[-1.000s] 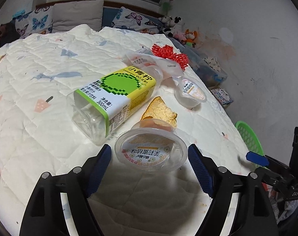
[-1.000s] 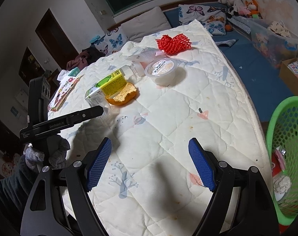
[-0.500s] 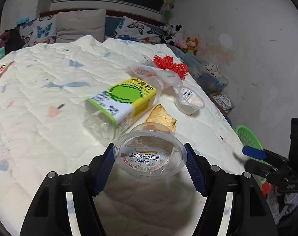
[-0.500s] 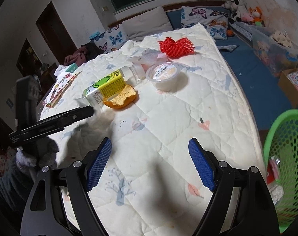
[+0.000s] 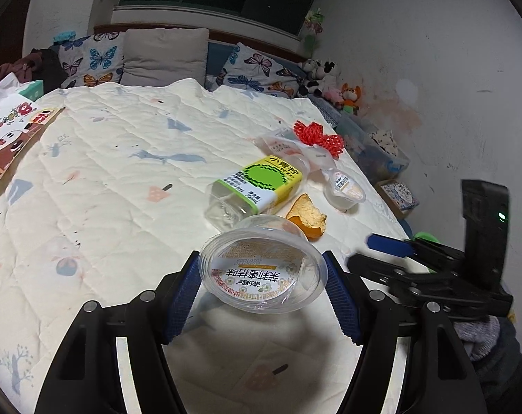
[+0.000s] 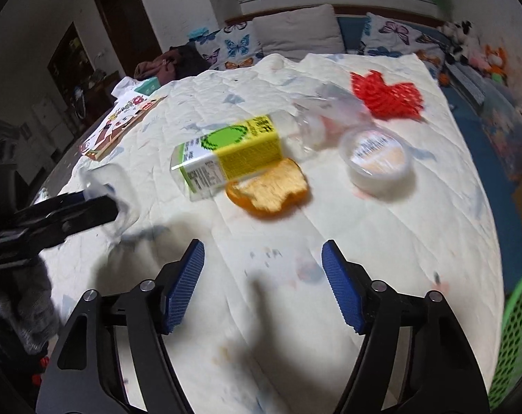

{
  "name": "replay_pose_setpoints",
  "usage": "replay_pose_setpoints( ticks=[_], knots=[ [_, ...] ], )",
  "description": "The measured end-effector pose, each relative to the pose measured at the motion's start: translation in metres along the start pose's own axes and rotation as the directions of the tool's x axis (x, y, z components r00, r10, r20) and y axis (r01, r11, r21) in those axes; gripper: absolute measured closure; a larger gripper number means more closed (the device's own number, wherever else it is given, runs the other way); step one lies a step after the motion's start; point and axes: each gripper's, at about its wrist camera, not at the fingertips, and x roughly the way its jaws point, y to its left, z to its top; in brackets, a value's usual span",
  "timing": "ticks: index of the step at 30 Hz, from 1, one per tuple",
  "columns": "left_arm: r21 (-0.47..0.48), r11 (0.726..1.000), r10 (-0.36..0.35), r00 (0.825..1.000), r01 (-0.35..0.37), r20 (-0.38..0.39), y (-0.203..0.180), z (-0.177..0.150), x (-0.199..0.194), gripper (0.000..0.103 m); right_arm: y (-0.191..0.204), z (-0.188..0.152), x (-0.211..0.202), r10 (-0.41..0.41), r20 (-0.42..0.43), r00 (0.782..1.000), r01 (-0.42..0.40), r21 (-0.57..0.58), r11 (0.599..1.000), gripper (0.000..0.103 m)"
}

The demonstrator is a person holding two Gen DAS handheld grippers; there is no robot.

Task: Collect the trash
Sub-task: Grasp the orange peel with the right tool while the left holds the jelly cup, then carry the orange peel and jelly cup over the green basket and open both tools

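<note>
My left gripper point(image 5: 261, 284) now pinches the clear plastic cup point(image 5: 261, 272), lifted off the bed point(image 5: 123, 172) where it sat a second ago; basket next. Right gripper point(image 6: 262, 284) fingers are closing, nothing between them.

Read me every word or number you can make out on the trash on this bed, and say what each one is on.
"300mL": on the white side of the green and yellow bottle.
Bottle's large top characters: too uncertain to quote.
Clear cup in the left gripper: upside-down Chinese lid print, not reliably readable.
Second sealed cup: blurred.
Picture book: no legible text.
</note>
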Motion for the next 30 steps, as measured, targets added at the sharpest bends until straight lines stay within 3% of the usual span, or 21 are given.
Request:
replay_pose_setpoints(
  ticks=[13,15,16,20,30],
  knots=[
    [-0.035,0.999,-0.014,1.0,0.014,0.003,0.015,-0.005,-0.004,0.036,0.006,0.027,0.053,-0.063,-0.062,0.996,0.058,-0.08,0.995,0.033],
    [-0.042,0.999,-0.015,1.0,0.015,0.003,0.016,-0.005,-0.004,0.036,0.008,0.027,0.059,-0.078,-0.074,0.994,0.071,-0.094,0.993,0.038],
    [-0.046,0.999,-0.017,1.0,0.017,0.003,0.017,-0.005,-0.005,0.036,0.009,0.025,0.061,-0.082,-0.08,0.993,0.074,-0.096,0.993,0.046],
    [-0.049,0.999,-0.016,1.0,0.016,0.009,0.018,-0.004,-0.007,0.036,0.008,0.022,0.06,-0.076,-0.067,0.995,0.07,-0.088,0.994,0.054],
    [-0.042,0.999,-0.03,0.999,0.031,0.009,0.011,-0.004,-0.009,0.036,0.012,0.012,0.037,-0.03,-0.029,0.999,0.028,-0.055,0.998,0.062]
  ],
)
